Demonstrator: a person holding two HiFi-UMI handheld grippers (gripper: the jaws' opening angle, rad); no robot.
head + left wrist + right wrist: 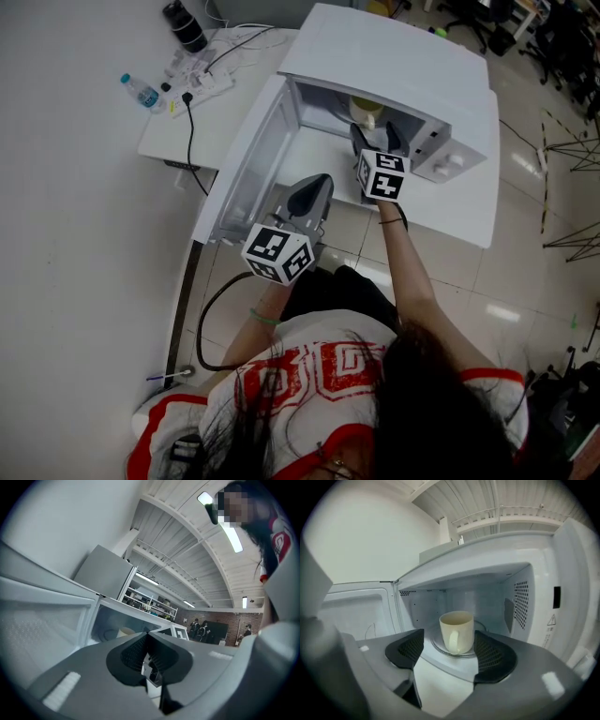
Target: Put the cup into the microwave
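A cream cup stands upright on the glass turntable inside the open white microwave, its handle facing out. My right gripper is open just outside the oven mouth, with the cup beyond its pads and free of them. In the head view the right gripper points into the cavity at the cup. The left gripper hovers in front of the swung-open door. Its jaws meet with nothing between them.
The microwave sits on a white table. A second table at the back left carries a water bottle, a power strip with cables and a black canister. The door stands out to the left of the cavity.
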